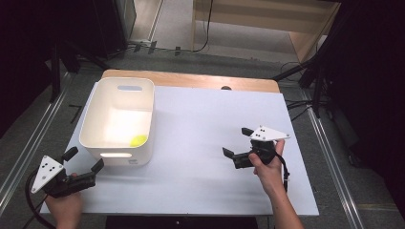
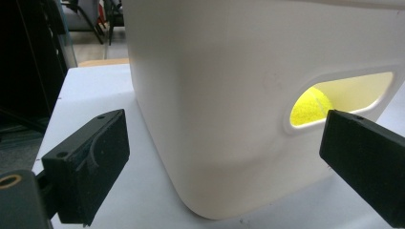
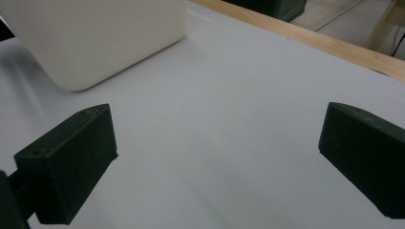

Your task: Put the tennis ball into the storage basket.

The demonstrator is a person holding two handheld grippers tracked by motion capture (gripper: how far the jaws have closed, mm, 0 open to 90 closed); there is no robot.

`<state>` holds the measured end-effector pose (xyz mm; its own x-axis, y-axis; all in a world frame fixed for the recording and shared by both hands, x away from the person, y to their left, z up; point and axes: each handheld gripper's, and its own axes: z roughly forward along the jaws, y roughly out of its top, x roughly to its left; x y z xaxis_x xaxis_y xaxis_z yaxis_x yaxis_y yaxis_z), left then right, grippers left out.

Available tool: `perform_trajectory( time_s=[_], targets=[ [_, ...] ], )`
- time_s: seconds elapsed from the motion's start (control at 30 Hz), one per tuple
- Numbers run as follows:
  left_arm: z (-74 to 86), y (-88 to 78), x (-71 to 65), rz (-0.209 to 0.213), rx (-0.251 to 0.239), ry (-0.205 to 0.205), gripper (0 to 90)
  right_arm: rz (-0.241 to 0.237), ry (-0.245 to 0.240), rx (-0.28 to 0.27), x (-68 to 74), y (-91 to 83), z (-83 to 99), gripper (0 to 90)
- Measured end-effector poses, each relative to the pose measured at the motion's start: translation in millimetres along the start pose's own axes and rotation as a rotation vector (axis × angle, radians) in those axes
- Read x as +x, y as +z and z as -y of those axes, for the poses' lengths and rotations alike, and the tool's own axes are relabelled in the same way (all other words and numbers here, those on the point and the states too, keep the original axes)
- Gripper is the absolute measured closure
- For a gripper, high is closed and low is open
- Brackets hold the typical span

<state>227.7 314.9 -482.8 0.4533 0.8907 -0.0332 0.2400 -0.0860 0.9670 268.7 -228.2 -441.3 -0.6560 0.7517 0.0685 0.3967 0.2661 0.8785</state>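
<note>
White bin (image 1: 119, 119) sits on the counter (image 1: 200, 143), toward its far-left part, upright, open top, with 1 handle slot in the near wall and 1 in the far wall. Yellow ball (image 1: 139, 140) lies inside the bin on its floor, in the near-right corner, close to the near wall. In the left tool view the ball (image 2: 311, 106) shows through the near handle slot of the bin (image 2: 215, 95), partly hidden by the slot edge. Left tool (image 1: 82, 160) is just off the bin's near-left corner, near it but not touching, jaws spread wide with nothing between them, pointed toward the bin's near wall; a hand (image 1: 64, 207) grips it from below the bin, at the counter's near edge. In its own view the left tool (image 2: 224, 152) has its 2 black jaws framing the bin's rounded corner, gap wide. Right tool (image 1: 238, 141) is well apart from the bin, off to its right over bare counter, jaws also wide and empty, aimed roughly back toward the bin; the right hand (image 1: 267, 169) holds it. In the right tool view the right tool (image 3: 215, 148) looks across bare counter (image 3: 239, 95), with the bin (image 3: 95, 33) at upper left, far from both jaws.
</note>
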Motion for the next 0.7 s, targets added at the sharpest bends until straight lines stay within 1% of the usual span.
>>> perform_trajectory(
  time_s=[0.17,0.27,0.4,0.7],
  targets=[
    [-0.1,-0.1,-0.2,0.000,0.002,0.003,2.8,0.022,0.016,0.006,-4.5,-7.5,13.2,0.0],
    [-0.1,0.1,-0.2,-0.001,0.001,0.001,2.8,0.035,0.018,0.006,-7.9,-12.6,19.6,0.0],
    [-0.1,0.0,-0.2,0.000,0.002,0.003,2.8,0.049,0.035,0.006,-11.5,-18.6,27.1,0.0],
    [0.0,0.0,-0.4,0.002,0.004,0.003,2.8,0.082,0.054,-0.007,-16.5,-27.9,43.9,0.0]
  ],
)
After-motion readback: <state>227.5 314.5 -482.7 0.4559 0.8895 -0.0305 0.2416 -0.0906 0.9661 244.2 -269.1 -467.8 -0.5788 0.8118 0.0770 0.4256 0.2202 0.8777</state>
